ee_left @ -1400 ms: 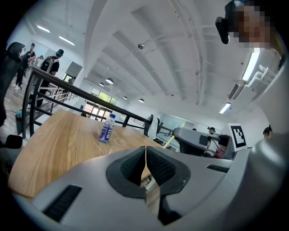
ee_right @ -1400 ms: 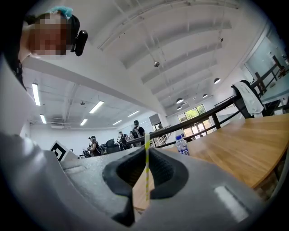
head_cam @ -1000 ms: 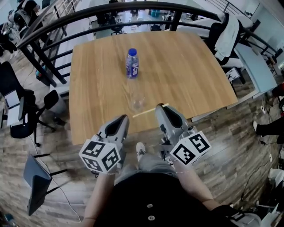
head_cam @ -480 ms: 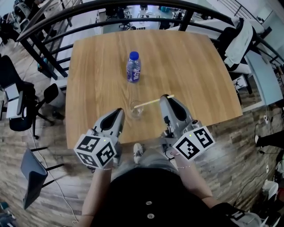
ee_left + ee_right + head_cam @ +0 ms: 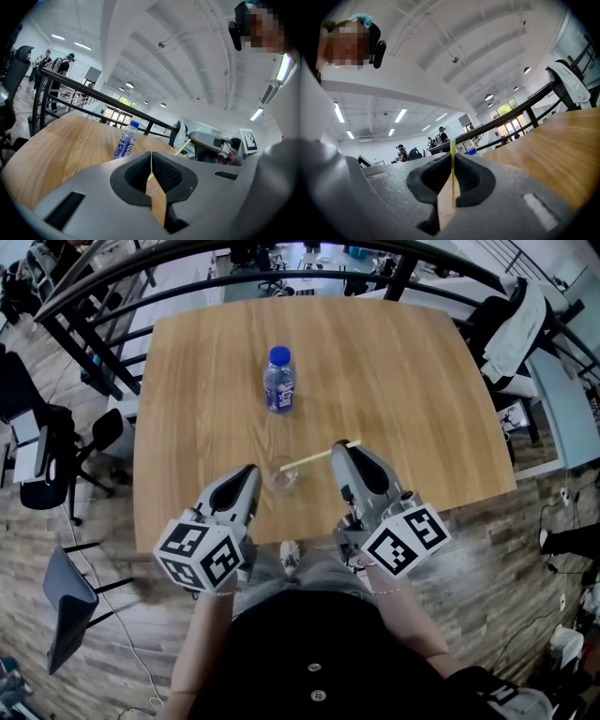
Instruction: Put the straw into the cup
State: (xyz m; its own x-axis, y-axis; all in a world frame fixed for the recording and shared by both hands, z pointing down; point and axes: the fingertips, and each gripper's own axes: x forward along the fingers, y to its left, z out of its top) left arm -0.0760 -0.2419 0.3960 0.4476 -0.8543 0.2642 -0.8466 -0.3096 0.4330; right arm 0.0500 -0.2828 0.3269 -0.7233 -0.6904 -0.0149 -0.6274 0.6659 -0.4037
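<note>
A light wooden table [image 5: 403,381] with a visible grain carries two things. A clear water bottle [image 5: 278,381] with a blue cap stands upright near its middle. A transparent cup [image 5: 283,474] stands closer to the near edge, apart from the bottle.

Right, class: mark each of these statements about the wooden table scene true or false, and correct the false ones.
1. The right hand-held gripper is shut on the thin pale yellow straw. True.
2. The clear bottle with a blue cap lies on its side. False: it stands upright on the wooden table.
3. The left hand-held gripper holds the clear plastic cup. False: its jaws are together with nothing between them, beside the cup.
4. The bottle stands farther from the person than the cup. True.
5. The straw stands upright inside the cup. False: it is held roughly level, with its free end pointing towards the cup.
</note>
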